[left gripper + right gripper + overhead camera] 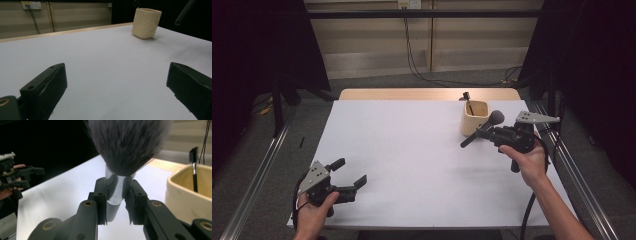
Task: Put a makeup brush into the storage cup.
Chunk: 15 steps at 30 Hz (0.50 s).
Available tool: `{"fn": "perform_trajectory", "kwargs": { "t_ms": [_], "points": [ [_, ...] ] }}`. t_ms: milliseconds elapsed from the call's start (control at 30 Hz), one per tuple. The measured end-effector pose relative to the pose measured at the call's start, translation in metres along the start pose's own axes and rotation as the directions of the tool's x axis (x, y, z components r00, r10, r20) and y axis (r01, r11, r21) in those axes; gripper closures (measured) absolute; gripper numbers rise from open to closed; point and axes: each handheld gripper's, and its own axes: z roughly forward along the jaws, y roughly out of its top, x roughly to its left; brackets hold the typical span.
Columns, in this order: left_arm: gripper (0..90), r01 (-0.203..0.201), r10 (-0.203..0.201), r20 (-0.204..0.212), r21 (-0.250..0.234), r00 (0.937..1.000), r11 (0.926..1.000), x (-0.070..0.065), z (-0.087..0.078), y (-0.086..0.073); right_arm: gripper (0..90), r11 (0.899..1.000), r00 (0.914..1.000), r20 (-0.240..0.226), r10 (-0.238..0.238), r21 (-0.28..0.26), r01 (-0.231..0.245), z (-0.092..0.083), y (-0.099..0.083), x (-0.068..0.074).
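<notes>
Clamped in your right gripper (pixel 117 202) is a large makeup brush with a fluffy dark-grey head and a shiny silver ferrule (pixel 115 187); the jaws pinch it at the ferrule, and it hangs in the air just beside the cream-coloured, rounded-square ceramic holder (pixel 474 118) at the far right of the white table (pixel 412 165). Your left gripper (pixel 348 176) rests apart at the near left edge, jaws spread with nothing between them. That smooth metal could slip or swivel in the pads if you tilt quickly. The long black handle (pixel 469 140) may knock the holder's rim and tip it. Inside the holder stands one thin black brush (pixel 194 170), leaning against the wall, which your brush could snag on.
</notes>
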Motion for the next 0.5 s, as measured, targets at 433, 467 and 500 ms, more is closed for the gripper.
{"fn": "perform_trajectory", "kwargs": {
  "t_ms": [433,467,500],
  "points": [
    [3.3,0.008,-0.008,0.004,0.005,1.0,1.0,0.0,-0.001,0.0,72.6,0.999,0.9976,0.066,-0.018,-0.026,0.019,-0.006,0.029,-0.016],
    [3.4,0.005,-0.005,0.003,0.003,1.0,1.0,0.0,-0.001,0.0,72.5,0.999,0.9969,0.075,-0.024,-0.022,0.025,-0.005,0.032,-0.017],
    [3.6,0.002,-0.002,0.001,0.002,1.0,1.0,0.0,-0.001,0.0,72.6,0.999,0.9966,0.079,-0.024,-0.02,0.026,-0.004,0.035,-0.018]
  ]
}}
